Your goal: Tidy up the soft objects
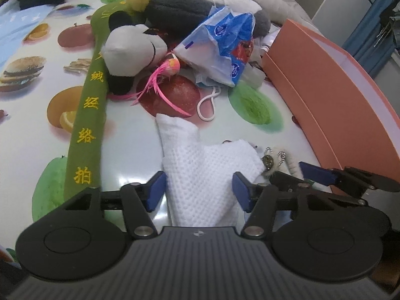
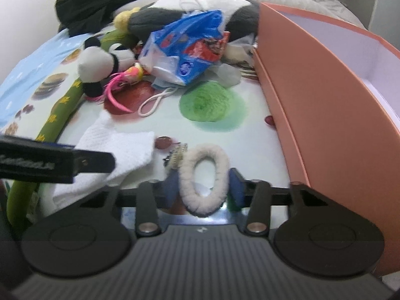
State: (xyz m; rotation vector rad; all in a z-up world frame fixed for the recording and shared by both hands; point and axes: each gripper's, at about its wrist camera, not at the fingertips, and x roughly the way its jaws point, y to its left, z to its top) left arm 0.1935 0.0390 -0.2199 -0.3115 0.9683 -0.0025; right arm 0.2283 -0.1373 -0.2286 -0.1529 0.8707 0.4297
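A white waffle cloth (image 1: 202, 165) lies on the fruit-print table, between the fingers of my open left gripper (image 1: 198, 190); it also shows in the right wrist view (image 2: 117, 150). A fuzzy cream ring (image 2: 203, 180) with a small sparkly charm (image 2: 176, 156) lies between the fingers of my open right gripper (image 2: 203, 191), which straddles it. The right gripper's fingers (image 1: 317, 173) show at the left wrist view's right edge. An open orange box (image 2: 325, 95) stands to the right. A panda plush (image 1: 130, 50), a pink feather toy (image 1: 165, 75) and a green embroidered strap (image 1: 87, 125) lie farther back.
A blue-white plastic bag (image 1: 225, 42), a face mask with white loops (image 1: 207, 100) and a large grey-white plush (image 1: 180, 7) are piled at the back. A black garment (image 2: 95, 0) lies at the back left. Grey bedding lies behind the table.
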